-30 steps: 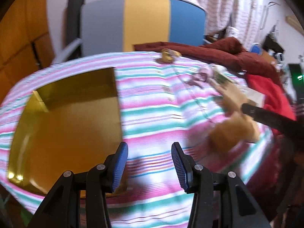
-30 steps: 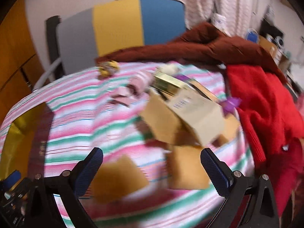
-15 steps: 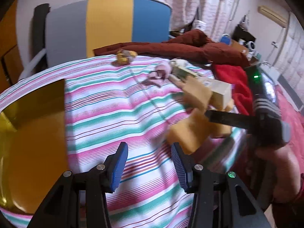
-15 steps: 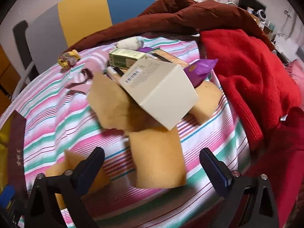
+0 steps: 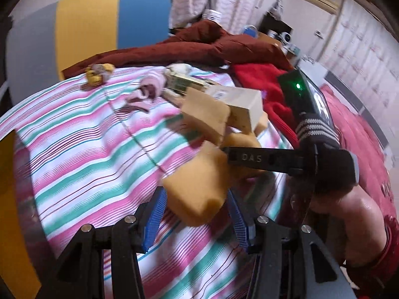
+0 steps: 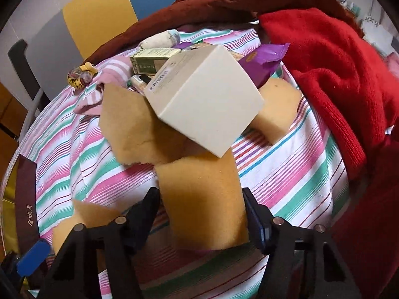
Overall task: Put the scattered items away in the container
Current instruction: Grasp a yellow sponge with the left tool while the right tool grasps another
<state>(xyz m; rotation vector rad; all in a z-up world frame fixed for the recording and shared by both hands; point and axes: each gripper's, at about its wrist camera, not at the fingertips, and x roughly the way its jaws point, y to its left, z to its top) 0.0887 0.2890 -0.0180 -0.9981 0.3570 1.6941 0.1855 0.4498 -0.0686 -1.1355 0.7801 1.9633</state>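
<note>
Several scattered items were still seen on the striped cloth (image 6: pixel 286 182), so the tidying was judged to be at an early stage. In the right wrist view a yellow sponge piece (image 6: pixel 202 199) lay at lower centre between the pads of the right gripper (image 6: pixel 200 211); its jaws had just been closing, and the pads stood at the sponge's edges, though firm pressing could not be confirmed. In the left wrist view a second sponge piece (image 5: pixel 199 186) sat low in the frame between the blue pads of the left gripper (image 5: pixel 194 214), whose jaws had just opened a little; a gap was visible, so no grip was recorded.

Above these, at mid-frame, a cream box (image 6: pixel 204 99) rested tilted on more sponge pieces (image 6: pixel 134 124). A green carton (image 6: pixel 152 62), a purple wrapper (image 6: pixel 264 62), a pink cloth (image 6: pixel 107 79) and a small yellow toy (image 6: pixel 81 76) lay further up.

Only an edge of the gold container (image 5: pixel 12 199) was visible at the left border; its contents could not be told.
</note>
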